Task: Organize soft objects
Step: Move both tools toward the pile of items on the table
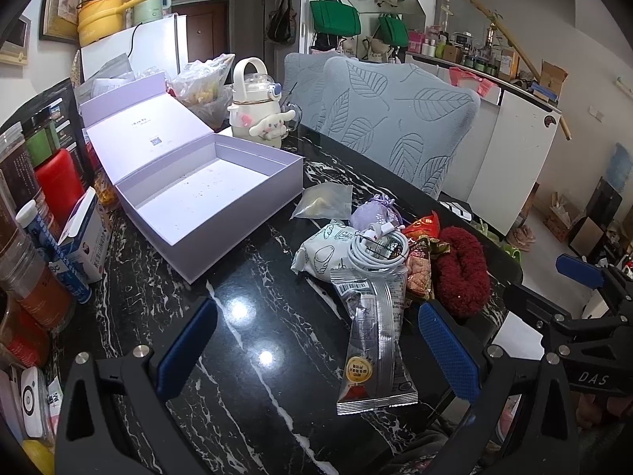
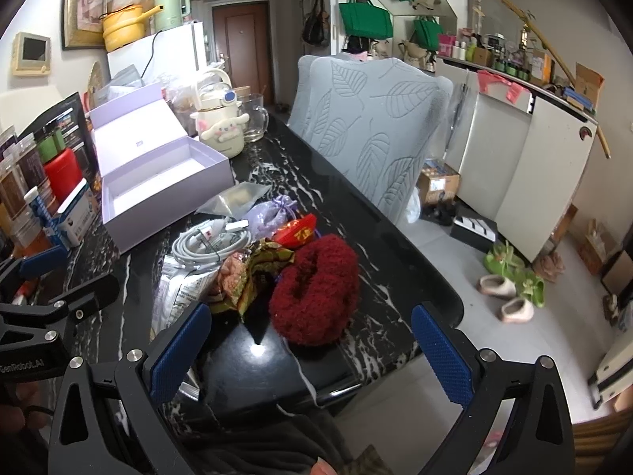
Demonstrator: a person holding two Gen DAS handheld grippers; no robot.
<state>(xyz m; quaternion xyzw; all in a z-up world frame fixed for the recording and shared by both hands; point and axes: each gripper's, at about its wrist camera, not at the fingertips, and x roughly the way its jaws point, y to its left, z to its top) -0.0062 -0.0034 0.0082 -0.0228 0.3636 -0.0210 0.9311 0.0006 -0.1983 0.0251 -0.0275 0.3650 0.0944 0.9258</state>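
Pile of soft stuff heaped on the black marble desk (image 1: 245, 340), just right of the open lilac box (image 1: 205, 194) and toward its near corner. Everything placed off that box, so here goes.

Nearest the box: clear pouch (image 1: 324, 200), then the lavender sachet (image 1: 370, 213). Further out from the box: white patterned packet (image 1: 320, 255) with a coiled white cable (image 1: 379, 251) sitting on top, a silver snack packet (image 1: 374, 336), some red and gold wrappers (image 1: 421, 261), and farthest from the box, the fuzzy red scrunchie (image 2: 316, 289).

Key relation, probably: silver snack packet lying with its long axis running away from the box's near corner toward the desk's front edge, and landing right between the fingers of the left gripper (image 1: 316, 352), closer to its right pad. Looks like an easy first grab for that side. Box straight ahead-left of it, lid up, inside bare.

Right gripper (image 2: 312, 352) lined up on the scrunchie instead, dead ahead between its fingers, on the far side of the pile from the box.

Both grippers spread wide, nothing held, nothing touched as far as visible.

Guessing left for the packet, right for the scrunchie, all going into the box.
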